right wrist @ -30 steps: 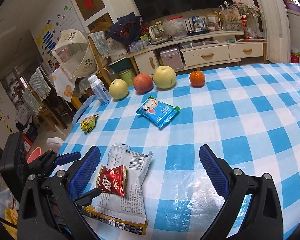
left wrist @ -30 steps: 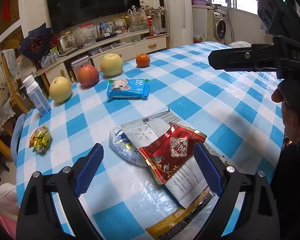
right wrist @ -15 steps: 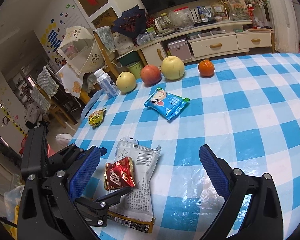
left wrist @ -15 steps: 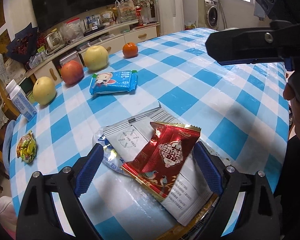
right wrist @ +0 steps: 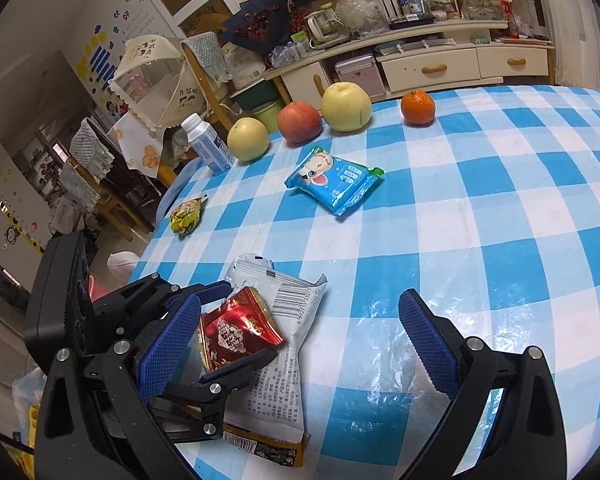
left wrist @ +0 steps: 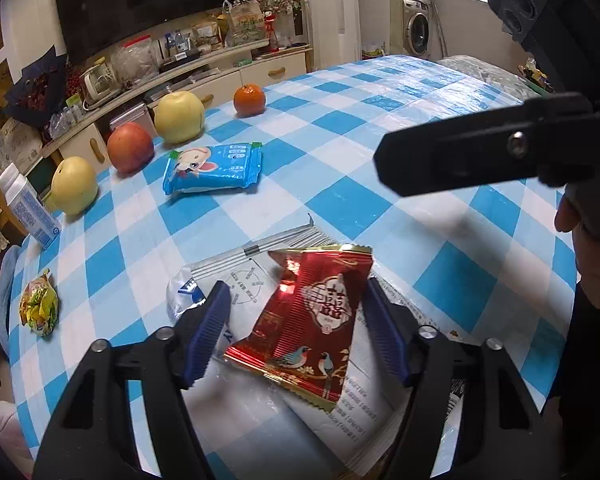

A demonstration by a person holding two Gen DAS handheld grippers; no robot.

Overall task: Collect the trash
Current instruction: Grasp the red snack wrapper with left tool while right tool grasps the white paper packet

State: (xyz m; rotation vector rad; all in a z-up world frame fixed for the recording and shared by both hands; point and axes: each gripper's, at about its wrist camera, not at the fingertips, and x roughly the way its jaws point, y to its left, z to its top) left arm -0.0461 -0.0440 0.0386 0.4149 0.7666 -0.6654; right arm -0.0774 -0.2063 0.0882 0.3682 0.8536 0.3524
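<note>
Left gripper (left wrist: 296, 332) closing in on the red wrapper (left wrist: 308, 320)!
Its jaws narrow around that wrapper, which lies atop the white packet (right wrist: 276, 344) on the table (right wrist: 480, 220); right of it, right gripper (right wrist: 300, 344) jaws spread, empty.

1. Two grippers: the left gripper (left wrist: 296, 330), its jaws closing around the red wrapper, and the right gripper (right wrist: 300, 344)
2. One red wrapper (left wrist: 312, 320)
3. One white wrapper (left wrist: 244, 288) under it
4. One gold-edged wrapper (right wrist: 268, 446) at the bottom of the pile
5. One blue snack pack (left wrist: 212, 168)
6. One yellow-green candy wrapper (left wrist: 38, 308)
7. Four fruits: yellow pear (left wrist: 74, 184), red apple (left wrist: 130, 152), yellow-green apple (left wrist: 179, 116), orange (left wrist: 249, 99)
8. One small white bottle (left wrist: 28, 210)
</note>
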